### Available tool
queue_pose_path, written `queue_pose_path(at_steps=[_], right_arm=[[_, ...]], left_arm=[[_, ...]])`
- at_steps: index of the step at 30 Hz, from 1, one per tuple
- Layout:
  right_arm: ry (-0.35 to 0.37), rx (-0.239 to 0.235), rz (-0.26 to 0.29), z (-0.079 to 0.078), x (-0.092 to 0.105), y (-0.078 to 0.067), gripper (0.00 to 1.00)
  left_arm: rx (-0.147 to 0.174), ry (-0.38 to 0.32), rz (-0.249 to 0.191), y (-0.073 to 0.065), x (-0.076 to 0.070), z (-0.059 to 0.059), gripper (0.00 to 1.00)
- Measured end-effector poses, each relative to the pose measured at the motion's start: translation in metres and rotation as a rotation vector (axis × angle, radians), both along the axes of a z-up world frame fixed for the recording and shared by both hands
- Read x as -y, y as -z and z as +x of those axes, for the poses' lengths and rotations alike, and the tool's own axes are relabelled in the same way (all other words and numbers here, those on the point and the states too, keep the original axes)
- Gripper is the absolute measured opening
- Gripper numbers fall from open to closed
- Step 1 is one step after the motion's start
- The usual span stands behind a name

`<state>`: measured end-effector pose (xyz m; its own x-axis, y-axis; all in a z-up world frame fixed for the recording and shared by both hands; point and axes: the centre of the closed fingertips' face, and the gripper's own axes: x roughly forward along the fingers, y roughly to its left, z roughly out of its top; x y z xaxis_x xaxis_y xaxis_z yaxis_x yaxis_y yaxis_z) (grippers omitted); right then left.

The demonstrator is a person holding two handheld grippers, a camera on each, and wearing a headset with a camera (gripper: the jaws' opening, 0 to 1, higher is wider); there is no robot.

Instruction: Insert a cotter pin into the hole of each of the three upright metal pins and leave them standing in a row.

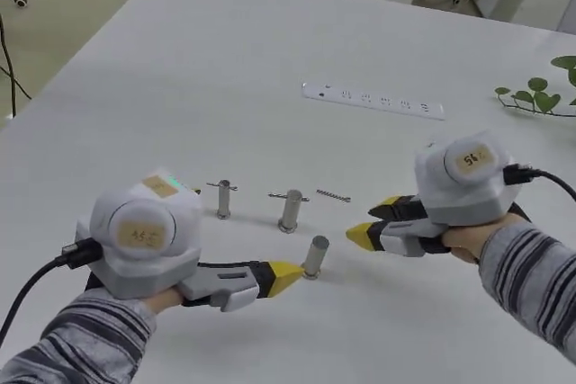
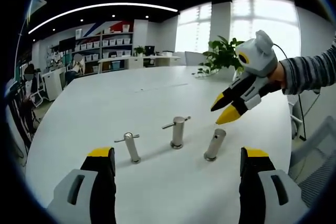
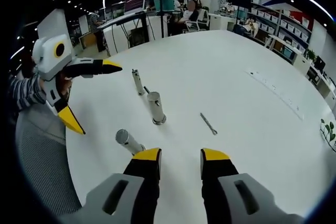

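Observation:
Three upright metal pins stand on the white table [image 1: 180, 87]. The far-left pin [image 1: 223, 200] and the middle pin [image 1: 290, 210] each carry a cotter pin through the top. The nearest pin [image 1: 315, 256] has none, and neither gripper touches it. A loose cotter pin [image 1: 333, 196] lies flat beyond it, also visible as the loose cotter pin [image 3: 208, 123]. My left gripper [image 1: 283, 278] is open, its tip just left of the bare pin [image 2: 215, 144]. My right gripper [image 1: 373, 220] is open and empty, right of the bare pin [image 3: 127, 141].
A white power strip [image 1: 373, 99] lies further back on the table. A green plant [image 1: 540, 96] sits at the right edge. Cables trail from both grippers. Office desks and shelves stand beyond the table.

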<state>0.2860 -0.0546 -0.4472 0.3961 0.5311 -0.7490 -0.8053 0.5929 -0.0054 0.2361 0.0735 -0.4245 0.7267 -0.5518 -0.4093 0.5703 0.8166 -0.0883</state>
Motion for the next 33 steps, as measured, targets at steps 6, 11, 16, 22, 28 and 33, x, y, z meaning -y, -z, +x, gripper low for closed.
queue_pose_path(at_steps=[6, 11, 16, 22, 28, 33], right_arm=[[-0.046, -0.017, -0.03, 0.014, -0.006, 0.003, 0.23], [-0.082, -0.027, -0.064, 0.025, -0.009, 0.009, 0.21], [-0.121, -0.037, -0.11, 0.032, -0.011, 0.019, 0.18], [-0.146, -0.039, -0.137, 0.046, -0.015, 0.026, 0.16], [-0.174, -0.046, -0.19, 0.057, -0.015, 0.037, 0.13], [-0.187, -0.06, -0.222, 0.061, -0.013, 0.044, 0.11]], left_arm=[[-0.009, 0.001, 0.006, 0.003, 0.0, 0.0, 0.98], [-0.011, 0.005, 0.002, 0.003, 0.001, -0.001, 0.98], [-0.013, 0.004, -0.001, 0.002, 0.001, 0.0, 0.98], [-0.019, 0.007, -0.005, 0.003, 0.001, -0.001, 0.98], [-0.021, 0.009, -0.008, 0.003, 0.001, -0.001, 0.97], [-0.024, 0.003, -0.014, 0.002, -0.001, -0.001, 0.97]])
